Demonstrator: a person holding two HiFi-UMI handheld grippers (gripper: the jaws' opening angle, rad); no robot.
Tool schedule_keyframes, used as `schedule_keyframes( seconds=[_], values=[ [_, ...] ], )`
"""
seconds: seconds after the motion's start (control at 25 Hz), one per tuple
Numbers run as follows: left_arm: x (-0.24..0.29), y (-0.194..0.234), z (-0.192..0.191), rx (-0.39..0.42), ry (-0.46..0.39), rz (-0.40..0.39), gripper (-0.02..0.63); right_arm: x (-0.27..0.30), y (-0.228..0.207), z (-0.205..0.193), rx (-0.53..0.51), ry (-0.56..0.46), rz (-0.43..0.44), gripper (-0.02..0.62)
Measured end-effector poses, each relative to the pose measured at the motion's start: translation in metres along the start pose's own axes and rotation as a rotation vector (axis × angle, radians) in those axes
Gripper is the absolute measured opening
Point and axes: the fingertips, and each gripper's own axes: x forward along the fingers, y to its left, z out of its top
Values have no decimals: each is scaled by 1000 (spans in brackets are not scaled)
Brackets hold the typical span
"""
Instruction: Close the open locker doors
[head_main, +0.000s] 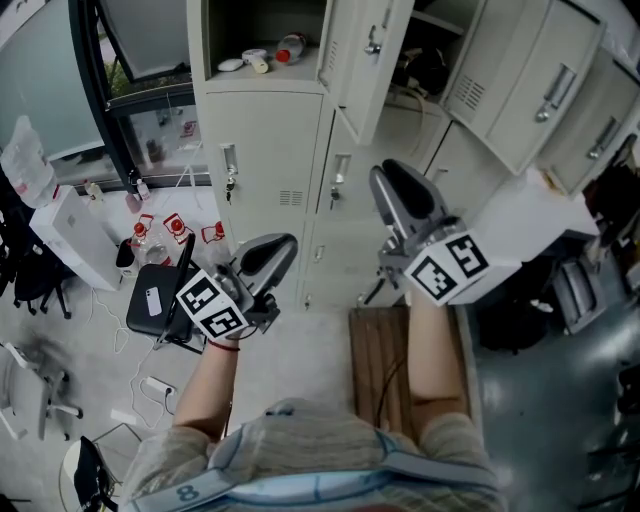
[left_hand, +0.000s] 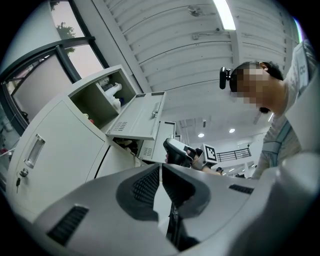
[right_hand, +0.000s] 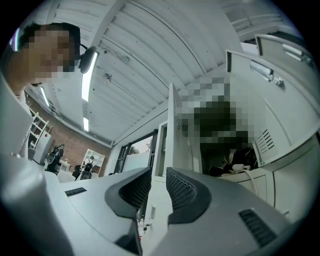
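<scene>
A bank of cream lockers stands ahead. The upper left compartment is open and holds small items; its door swings out to the right. Right of it, a second compartment holding dark things is open, with more doors ajar beyond. My left gripper is raised before the closed lower door, jaws together, empty. My right gripper is held higher, below the open door, jaws apart with nothing between them. In the right gripper view the jaws frame that door's edge. The left gripper view shows the open door.
On the floor at left are a black chair and several bottles. A white box sits at right, close to the right gripper. A wooden board lies by the person's feet. A window is at the upper left.
</scene>
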Motion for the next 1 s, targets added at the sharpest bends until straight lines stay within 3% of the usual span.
schedule_keyframes(
  seconds=[0.16,1.0],
  values=[
    [5,1,8,11,-9,-6,5,10,-10,11,-42,-8,-33,104],
    [-8,20,36,42,-34,46,5,47,-22,24,-62,-23,-50,103]
  ],
)
